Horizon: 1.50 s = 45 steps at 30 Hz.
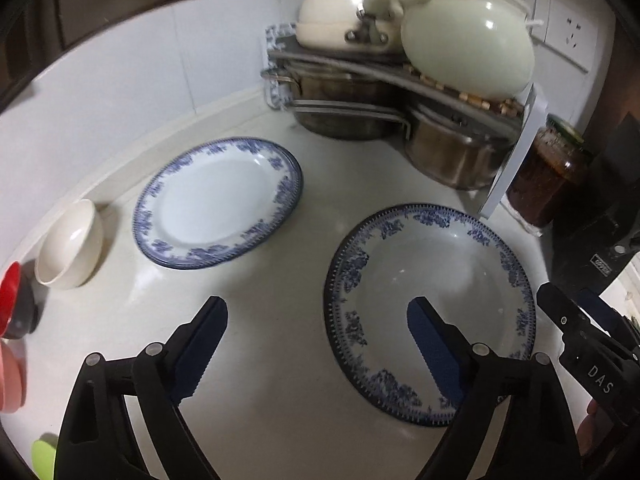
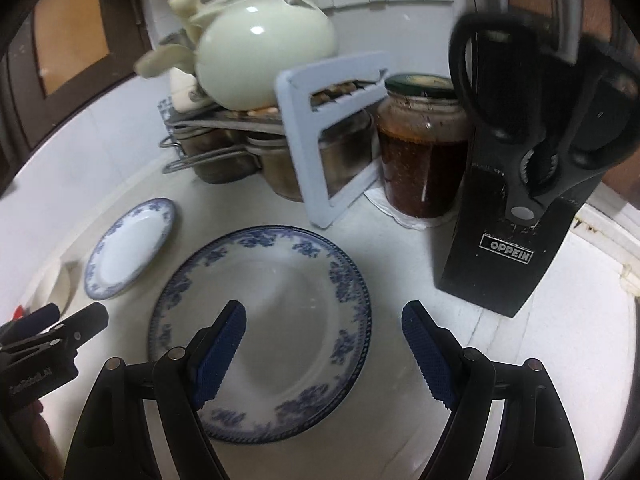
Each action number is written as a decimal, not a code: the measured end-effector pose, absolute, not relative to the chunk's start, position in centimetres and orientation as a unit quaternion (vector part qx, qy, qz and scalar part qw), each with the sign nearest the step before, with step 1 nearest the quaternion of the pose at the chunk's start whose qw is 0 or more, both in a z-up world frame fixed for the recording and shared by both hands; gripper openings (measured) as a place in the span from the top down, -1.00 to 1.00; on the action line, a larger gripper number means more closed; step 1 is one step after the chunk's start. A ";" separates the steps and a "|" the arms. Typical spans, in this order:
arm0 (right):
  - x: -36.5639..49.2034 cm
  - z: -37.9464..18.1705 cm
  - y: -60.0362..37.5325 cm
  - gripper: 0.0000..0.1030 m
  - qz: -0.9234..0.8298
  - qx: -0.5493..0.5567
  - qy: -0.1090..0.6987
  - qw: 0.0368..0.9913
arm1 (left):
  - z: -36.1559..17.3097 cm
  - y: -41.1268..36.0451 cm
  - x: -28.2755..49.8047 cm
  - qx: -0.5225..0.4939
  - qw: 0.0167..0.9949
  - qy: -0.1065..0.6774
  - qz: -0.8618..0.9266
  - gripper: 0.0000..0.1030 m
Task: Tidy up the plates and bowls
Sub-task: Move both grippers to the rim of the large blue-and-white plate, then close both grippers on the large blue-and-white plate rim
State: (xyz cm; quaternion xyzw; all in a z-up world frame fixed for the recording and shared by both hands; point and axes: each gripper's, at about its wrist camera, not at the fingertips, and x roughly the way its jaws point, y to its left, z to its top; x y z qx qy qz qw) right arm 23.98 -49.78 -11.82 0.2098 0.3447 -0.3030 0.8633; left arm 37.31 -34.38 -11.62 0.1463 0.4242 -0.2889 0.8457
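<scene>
A deep blue-and-white plate point(image 1: 432, 276) point(image 2: 288, 284) lies on the white counter point(image 1: 280, 380). Behind it to the left sits a flatter blue-rimmed plate point(image 1: 216, 204) point(image 2: 128, 248), apparently on top of another. A cream bowl point(image 1: 70, 246) leans by the wall at left. My left gripper point(image 1: 316, 308) is open, its right finger over the deep plate's basin and its left finger over bare counter. My right gripper point(image 2: 324, 312) is open, its left finger above the deep plate and its right finger past the rim. Neither holds anything.
A corner rack point(image 1: 360, 68) carries steel pots point(image 1: 452, 156) and a cream kettle point(image 1: 468, 48) point(image 2: 264, 44). A jar of dark sauce point(image 2: 420, 152) and a black knife block with scissors point(image 2: 508, 216) stand at right. Red and grey bowls point(image 1: 12, 304) sit at far left.
</scene>
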 end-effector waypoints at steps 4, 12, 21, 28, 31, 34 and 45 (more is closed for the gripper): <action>24.6 -13.1 -51.2 -0.56 -0.306 0.211 0.356 0.858 | -13.0 -35.5 38.2 0.155 0.836 0.438 -0.291 -0.73; 25.4 -15.4 -52.8 -0.54 -0.312 0.213 0.373 0.848 | -15.7 -37.3 39.1 0.170 0.818 0.459 -0.302 -0.58; 26.1 -16.8 -53.5 -0.23 -0.298 0.230 0.392 0.839 | -16.5 -38.5 39.9 0.181 0.813 0.461 -0.307 -0.35; 26.6 -17.1 -53.7 0.04 -0.290 0.230 0.400 0.839 | -17.4 -38.8 40.3 0.182 0.805 0.474 -0.308 -0.01; 26.7 -17.2 -53.7 0.14 -0.286 0.228 0.402 0.839 | -17.7 -38.9 40.4 0.183 0.801 0.478 -0.310 0.13; 26.8 -17.2 -53.6 0.28 -0.285 0.226 0.404 0.839 | -17.8 -38.9 40.5 0.185 0.805 0.474 -0.305 0.23; 27.0 -17.1 -53.3 0.38 -0.284 0.214 0.408 0.840 | -17.6 -38.6 40.5 0.177 0.811 0.475 -0.294 0.31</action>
